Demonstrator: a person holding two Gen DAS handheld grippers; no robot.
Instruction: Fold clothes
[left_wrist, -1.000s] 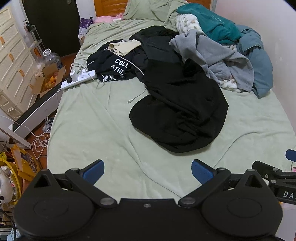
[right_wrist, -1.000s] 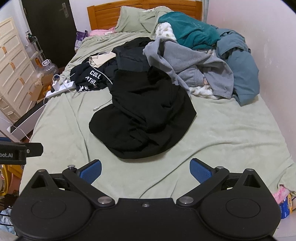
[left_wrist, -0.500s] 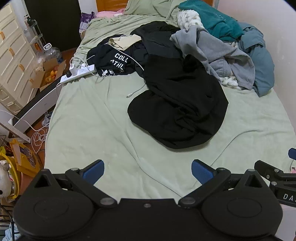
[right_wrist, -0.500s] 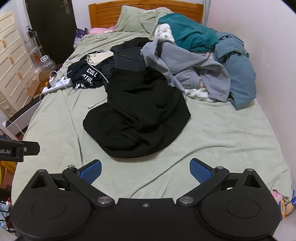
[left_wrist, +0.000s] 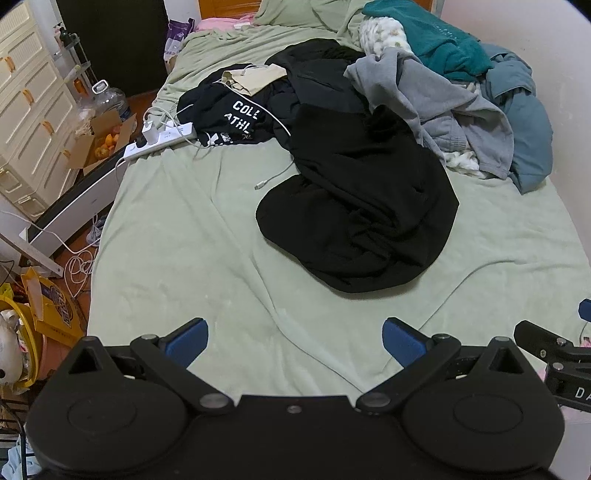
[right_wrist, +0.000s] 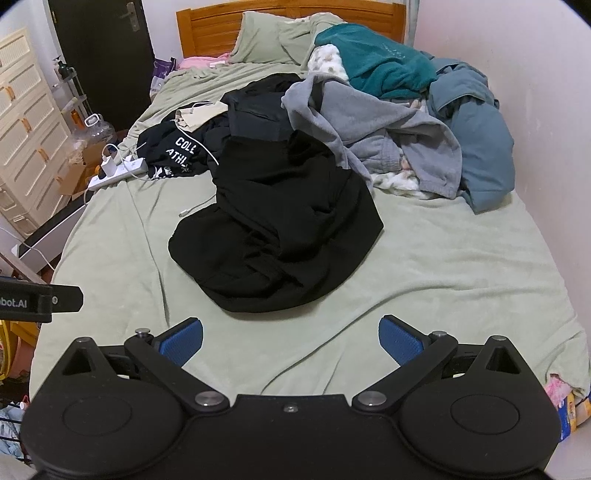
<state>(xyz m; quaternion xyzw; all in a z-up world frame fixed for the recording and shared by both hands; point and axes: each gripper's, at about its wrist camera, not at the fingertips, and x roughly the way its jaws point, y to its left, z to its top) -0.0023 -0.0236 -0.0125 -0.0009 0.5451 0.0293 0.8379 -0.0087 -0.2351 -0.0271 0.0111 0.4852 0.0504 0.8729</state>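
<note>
A crumpled black garment (left_wrist: 362, 206) (right_wrist: 280, 236) lies in the middle of the green bed (left_wrist: 177, 236) (right_wrist: 443, 266). Behind it sit a black shirt with white letters (left_wrist: 236, 114) (right_wrist: 173, 155) and a heap of grey (left_wrist: 436, 107) (right_wrist: 376, 122), teal (left_wrist: 443, 44) (right_wrist: 384, 70) and blue clothes (left_wrist: 528, 129) (right_wrist: 480, 140). My left gripper (left_wrist: 295, 338) hovers open over the near bed edge, short of the black garment, nothing between its fingers. My right gripper (right_wrist: 291, 336) is open too, just short of the garment's near hem.
A white power strip (left_wrist: 162, 138) (right_wrist: 118, 171) and a loose charging cable (left_wrist: 273, 177) (right_wrist: 195, 206) lie on the bed's left part. Drawers (left_wrist: 33, 110), a cardboard box (left_wrist: 99, 144) and floor clutter stand left. A wall (right_wrist: 546, 110) bounds the right.
Both grippers have risen and drawn back slightly, so the clothes sit higher and farther in both views. Nothing on the bed has moved; the jaws stay open.
</note>
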